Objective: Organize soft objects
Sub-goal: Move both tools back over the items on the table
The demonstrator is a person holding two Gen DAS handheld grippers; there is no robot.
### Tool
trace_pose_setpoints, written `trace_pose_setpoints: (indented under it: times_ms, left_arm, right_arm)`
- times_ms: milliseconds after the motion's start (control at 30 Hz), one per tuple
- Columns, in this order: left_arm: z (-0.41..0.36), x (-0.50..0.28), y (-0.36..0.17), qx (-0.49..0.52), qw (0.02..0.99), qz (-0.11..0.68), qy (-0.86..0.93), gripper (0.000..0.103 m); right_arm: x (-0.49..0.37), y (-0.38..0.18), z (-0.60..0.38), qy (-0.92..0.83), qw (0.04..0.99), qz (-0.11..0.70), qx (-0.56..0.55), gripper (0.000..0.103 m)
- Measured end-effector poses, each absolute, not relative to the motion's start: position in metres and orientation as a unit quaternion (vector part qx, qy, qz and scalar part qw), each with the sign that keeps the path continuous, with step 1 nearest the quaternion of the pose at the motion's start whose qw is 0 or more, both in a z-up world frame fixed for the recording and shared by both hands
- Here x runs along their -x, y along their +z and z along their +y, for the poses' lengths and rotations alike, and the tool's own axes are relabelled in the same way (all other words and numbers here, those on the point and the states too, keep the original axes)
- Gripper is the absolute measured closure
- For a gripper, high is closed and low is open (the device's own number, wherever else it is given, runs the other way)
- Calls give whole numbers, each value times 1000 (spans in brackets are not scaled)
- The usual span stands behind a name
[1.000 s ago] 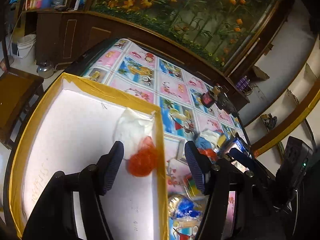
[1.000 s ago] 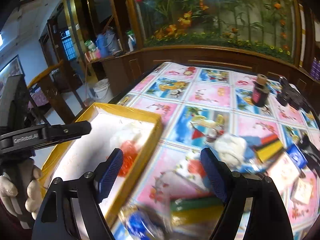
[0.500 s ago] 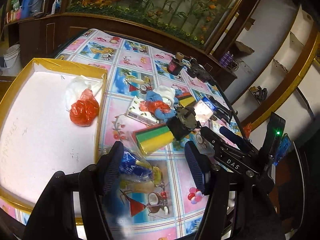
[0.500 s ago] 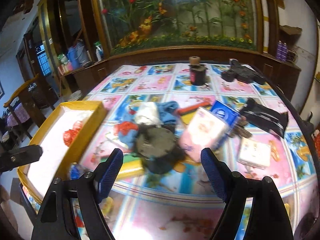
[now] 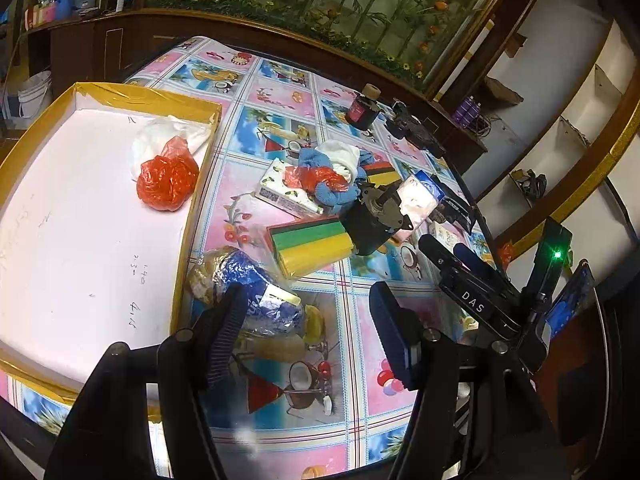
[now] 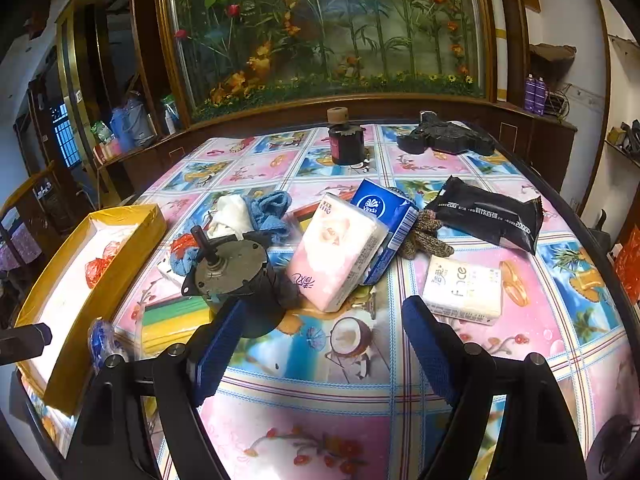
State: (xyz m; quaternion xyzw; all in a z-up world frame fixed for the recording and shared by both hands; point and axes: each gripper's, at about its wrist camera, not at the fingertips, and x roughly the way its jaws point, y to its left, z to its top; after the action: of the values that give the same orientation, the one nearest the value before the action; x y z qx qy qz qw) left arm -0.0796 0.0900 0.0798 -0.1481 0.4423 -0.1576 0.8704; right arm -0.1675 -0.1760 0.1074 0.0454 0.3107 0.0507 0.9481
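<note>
You are hovering your left gripper (image 5: 306,330) over the blue plastic bag (image 5: 244,288) beside the yellow box (image 5: 180,248); its fingers are spread wide, holding nothing. Lower around the crumpled middle and squeeze gently so it is not slipping. Your right gripper (image 6: 320,344) is hanging equally wide and empty before the pink tissue pack (image 6: 336,252). Farther off, the blue cloth (image 6: 270,210) is waiting; a red bag (image 5: 167,178) is lying in the box.
</note>
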Motion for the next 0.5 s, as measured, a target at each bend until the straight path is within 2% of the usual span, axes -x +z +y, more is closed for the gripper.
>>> trace_pose_setpoints:
  times_ms: [500]
  left_arm:
    - [78,74,64,138,864,457,-161,41]
  right_arm:
    - [156,97,-182,50,943,324,-57,21]
